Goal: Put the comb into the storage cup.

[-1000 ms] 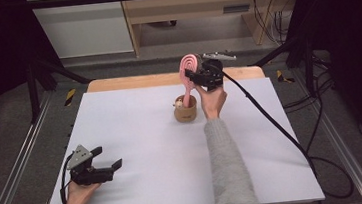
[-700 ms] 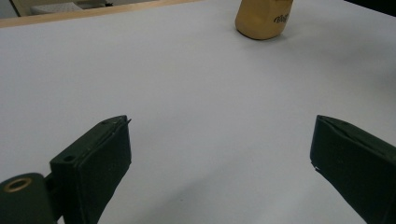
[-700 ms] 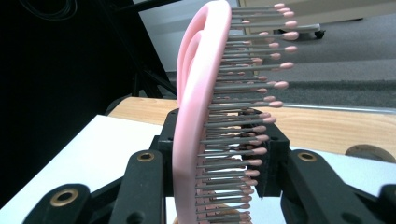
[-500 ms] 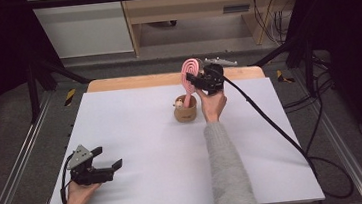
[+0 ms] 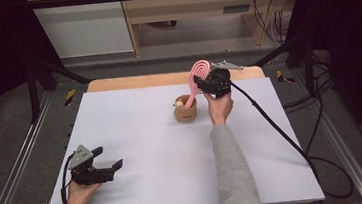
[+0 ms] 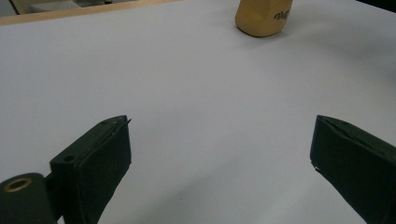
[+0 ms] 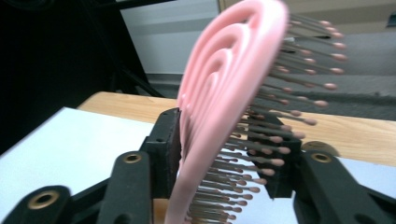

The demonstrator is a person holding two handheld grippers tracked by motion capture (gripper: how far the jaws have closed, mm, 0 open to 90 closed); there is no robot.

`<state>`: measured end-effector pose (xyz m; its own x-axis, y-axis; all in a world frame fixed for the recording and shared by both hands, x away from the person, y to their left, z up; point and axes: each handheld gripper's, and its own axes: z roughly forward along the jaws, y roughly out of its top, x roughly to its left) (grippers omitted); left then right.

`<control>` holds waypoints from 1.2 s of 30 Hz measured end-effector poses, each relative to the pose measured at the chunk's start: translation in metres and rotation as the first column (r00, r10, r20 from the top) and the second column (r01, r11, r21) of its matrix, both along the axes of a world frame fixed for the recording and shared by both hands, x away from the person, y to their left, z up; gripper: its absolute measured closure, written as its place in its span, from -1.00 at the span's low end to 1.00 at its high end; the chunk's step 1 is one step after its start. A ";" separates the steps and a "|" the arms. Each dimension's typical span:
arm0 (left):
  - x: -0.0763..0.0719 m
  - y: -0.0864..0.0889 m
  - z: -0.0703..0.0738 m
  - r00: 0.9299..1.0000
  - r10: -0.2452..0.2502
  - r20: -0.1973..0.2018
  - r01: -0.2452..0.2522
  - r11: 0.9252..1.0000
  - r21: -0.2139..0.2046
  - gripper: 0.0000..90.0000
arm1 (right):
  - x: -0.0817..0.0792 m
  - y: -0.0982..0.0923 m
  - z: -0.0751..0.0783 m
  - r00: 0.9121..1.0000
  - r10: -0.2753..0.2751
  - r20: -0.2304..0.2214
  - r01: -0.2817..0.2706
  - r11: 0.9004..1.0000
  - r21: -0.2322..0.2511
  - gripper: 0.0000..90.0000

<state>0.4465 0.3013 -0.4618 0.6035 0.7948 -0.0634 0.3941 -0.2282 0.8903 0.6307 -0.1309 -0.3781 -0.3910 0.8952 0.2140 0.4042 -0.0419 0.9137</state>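
Nearest, at the front left corner of the table (image 5: 138, 151): left gripper (image 5: 109, 159), matte black, blocky, lying level in the hand, jaws spread wide with nothing between them, only smooth white tabletop showing in the gap. Table surface flat, pale, unmarked, with a strip of light wood along the far edge.

Farther in, near the middle of the back half: small tan cup (image 5: 185, 110), rounded, glossy, with dark lettering on the side, standing upright on the table. Seated in the cup by the handle end: pink hairbrush (image 5: 198, 78), smooth moulded plastic, oval head cut into concentric loops, rows of thin dark bristles tipped with small pale balls. Long axis steep, leaning up and away to the right, head uppermost, handle down; bristles facing the right jaw in the right gripper view.

Just behind and right of the cup: right gripper (image 5: 202, 81), black, hard-edged, jaws having just been opening, now narrowly parted with the brush head between them, flat back against one pad, bristle tips reaching the other.
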 end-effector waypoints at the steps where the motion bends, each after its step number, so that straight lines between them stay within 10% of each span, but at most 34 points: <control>1: 0.000 0.000 0.000 1.000 0.000 0.000 0.000 1.000 0.000 -0.89 | 0.000 0.000 0.000 1.000 0.000 0.000 0.000 1.000 0.000 0.19; 16: 0.000 0.000 0.000 1.000 0.000 -0.002 0.000 1.000 0.001 -0.89 | -0.009 -0.003 -0.011 0.994 0.012 0.112 0.005 0.990 -0.143 -0.67; 19: 0.000 0.000 0.000 1.000 0.001 -0.003 -0.001 1.000 0.001 -0.89 | -0.010 -0.005 -0.010 0.997 0.041 0.068 -0.031 0.988 -0.150 -0.82; 36: 0.000 -0.001 0.000 1.000 0.003 -0.007 -0.003 1.000 0.005 -0.89 | -0.045 -0.020 -0.008 0.987 0.128 0.096 -0.115 0.984 -0.136 -1.00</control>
